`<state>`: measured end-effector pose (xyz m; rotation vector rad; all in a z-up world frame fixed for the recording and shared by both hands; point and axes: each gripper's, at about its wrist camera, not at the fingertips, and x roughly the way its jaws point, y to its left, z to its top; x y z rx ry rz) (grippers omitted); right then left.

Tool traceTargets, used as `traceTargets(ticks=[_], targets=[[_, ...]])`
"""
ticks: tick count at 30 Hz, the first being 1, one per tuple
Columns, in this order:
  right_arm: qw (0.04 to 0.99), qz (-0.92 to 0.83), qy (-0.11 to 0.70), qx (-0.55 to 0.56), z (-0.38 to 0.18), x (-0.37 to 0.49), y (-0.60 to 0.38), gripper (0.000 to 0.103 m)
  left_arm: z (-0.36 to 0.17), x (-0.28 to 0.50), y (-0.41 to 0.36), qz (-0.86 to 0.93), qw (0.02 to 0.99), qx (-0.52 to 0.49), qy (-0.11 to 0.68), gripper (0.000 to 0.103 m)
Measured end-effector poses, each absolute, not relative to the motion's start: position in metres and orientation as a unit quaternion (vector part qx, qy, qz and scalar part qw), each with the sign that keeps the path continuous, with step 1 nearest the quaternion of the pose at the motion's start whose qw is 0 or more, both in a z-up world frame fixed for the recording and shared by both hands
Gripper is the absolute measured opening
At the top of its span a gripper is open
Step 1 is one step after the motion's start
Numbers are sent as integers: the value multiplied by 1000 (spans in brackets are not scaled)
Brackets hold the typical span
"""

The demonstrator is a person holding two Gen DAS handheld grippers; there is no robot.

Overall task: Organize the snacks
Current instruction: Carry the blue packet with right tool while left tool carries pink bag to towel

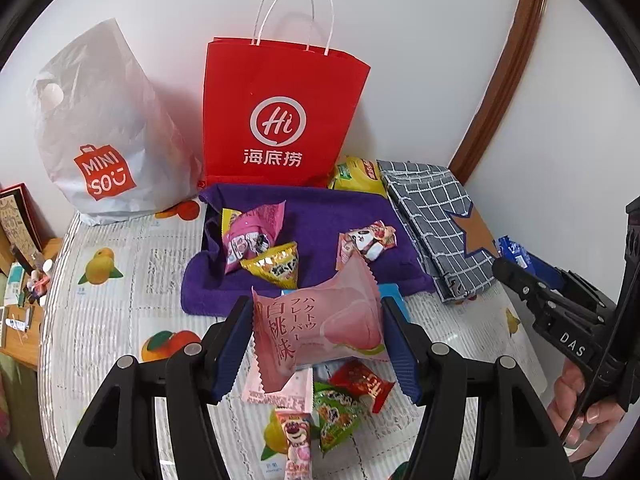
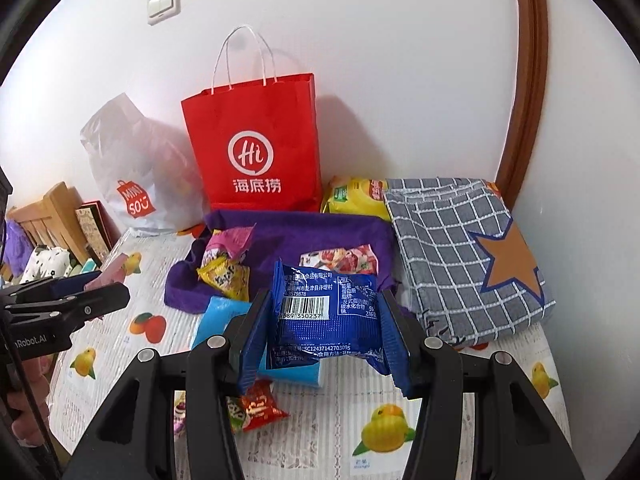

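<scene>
My left gripper point(image 1: 318, 330) is shut on a pink peach-flavour snack pack point(image 1: 320, 324), held above the table in the left wrist view. My right gripper point(image 2: 324, 330) is shut on a dark blue snack pack point(image 2: 326, 314) with a barcode, also lifted. On the purple cloth point(image 1: 332, 216) lie a pink packet point(image 1: 250, 236), a yellow packet point(image 1: 276, 266) and a red-and-white packet point(image 1: 370, 242). Below the pink pack rest red point(image 1: 362, 384), green point(image 1: 336, 416) and pink bear-print point(image 1: 298, 440) snacks. A light blue pack point(image 2: 224, 316) lies under my right gripper. The right gripper point(image 1: 516, 276) shows at the right edge of the left wrist view.
A red paper bag point(image 1: 280, 120) and a white plastic bag point(image 1: 104, 132) stand against the back wall. A yellow bag point(image 1: 356, 174) and a folded grey checked cloth point(image 1: 436, 224) sit at the back right. The table's fruit-print cover point(image 1: 120, 280) ends at the left, beside wooden furniture point(image 2: 48, 216).
</scene>
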<state>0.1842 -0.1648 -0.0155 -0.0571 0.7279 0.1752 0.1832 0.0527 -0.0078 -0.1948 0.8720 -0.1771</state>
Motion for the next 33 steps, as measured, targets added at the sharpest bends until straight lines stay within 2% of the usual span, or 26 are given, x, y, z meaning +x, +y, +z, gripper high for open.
traceTargets(ticks=[33], targets=[[933,86,349,-18,-31,309,-156,52,-27,289,60,-83,897,-79,426,61]])
